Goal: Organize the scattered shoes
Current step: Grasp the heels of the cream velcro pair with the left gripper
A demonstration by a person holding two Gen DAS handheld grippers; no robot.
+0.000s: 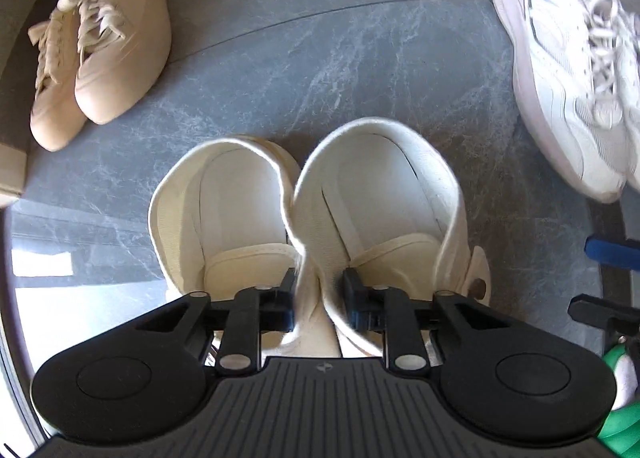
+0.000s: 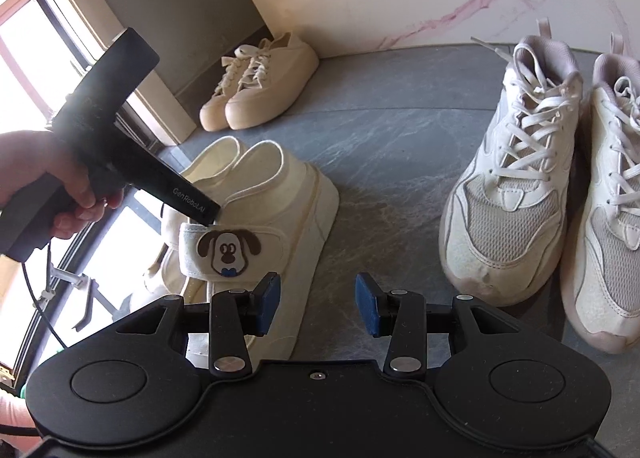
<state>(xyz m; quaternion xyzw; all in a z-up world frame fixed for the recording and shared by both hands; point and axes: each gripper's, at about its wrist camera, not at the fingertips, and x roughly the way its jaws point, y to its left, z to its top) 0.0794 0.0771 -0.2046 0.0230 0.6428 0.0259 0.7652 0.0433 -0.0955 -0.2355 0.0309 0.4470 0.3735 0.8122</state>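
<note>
Upper left of both views: the beige lace-up pair [image 1: 100, 46] sits side by side against the wall, also seen in the right wrist view [image 2: 256, 82], so that one looks sorted already.
Left edge, right wrist view: a hand [image 2: 60, 182] grips the handle of the left gripper, which tips down steeply onto the cream shoes.
Centre, left wrist view: the cream slip-on pair [image 1: 304, 210] stands together on the grey stone floor [image 1: 320, 38], inner walls touching.
Left gripper [image 1: 318, 290]: one finger is inside each shoe, and the two touching inner collars are pinched between the pads. Jaws drawn in close, fabric bunched in the gap.
Centre-left, right wrist view: same cream pair [image 2: 280, 194] from the side, with a strap showing a cartoon dog patch [image 2: 228, 252].
Right gripper [image 2: 316, 304]: hangs over bare floor just right of the cream pair. Jaws part-way spread, blue pads apart with nothing in between.
Right side: the white mesh trainers [image 2: 560, 178] stand side by side, toes toward the camera; in the left wrist view they're at the upper right [image 1: 572, 70], well apart from the cream pair.
</note>
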